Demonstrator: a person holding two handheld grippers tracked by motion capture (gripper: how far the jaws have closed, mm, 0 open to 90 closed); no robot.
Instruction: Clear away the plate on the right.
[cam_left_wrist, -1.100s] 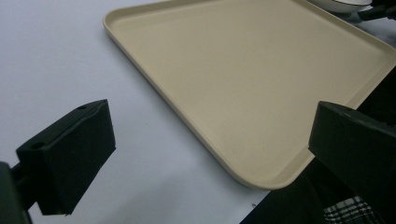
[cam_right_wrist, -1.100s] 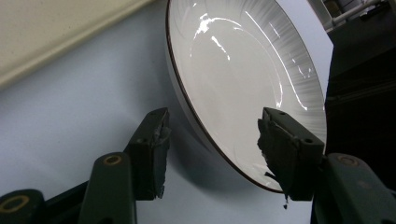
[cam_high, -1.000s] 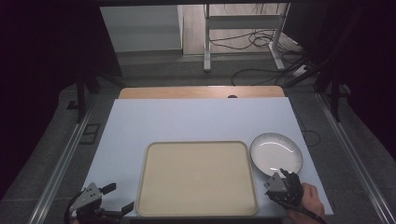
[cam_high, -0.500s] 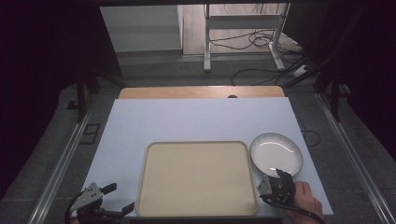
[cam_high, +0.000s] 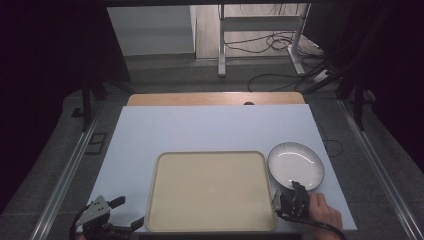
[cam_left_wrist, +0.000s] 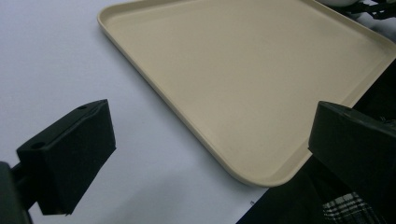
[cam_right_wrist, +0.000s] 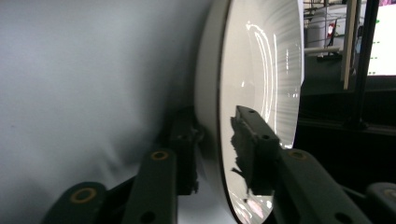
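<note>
Two grippers work at the near edge of the bench (cam_high: 210, 125), which is covered by a pale sheet with a strip of bare wood showing along its far edge. A beige tray (cam_high: 210, 192) lies flat at the middle of the near edge, nothing on it, and a white plate (cam_high: 296, 165) with a darker ribbed rim sits just beside the tray's right side, close to the near right corner of the bench. The right gripper (cam_high: 295, 186), held in a hand (cam_high: 325, 215) that comes in from the near edge, reaches the plate's near rim; in the right gripper view its two jaws straddle that rim (cam_right_wrist: 212, 140), one under the plate against the sheet and one over the glossy inner face, closed on it or very nearly so. The left gripper (cam_high: 127, 212) hangs at the near left corner of the bench, just off the tray's near left corner, its jaws spread wide with nothing between them. In the left gripper view the tray (cam_left_wrist: 247, 74) runs away from that corner, and the sheet lies bare to its side.
</note>
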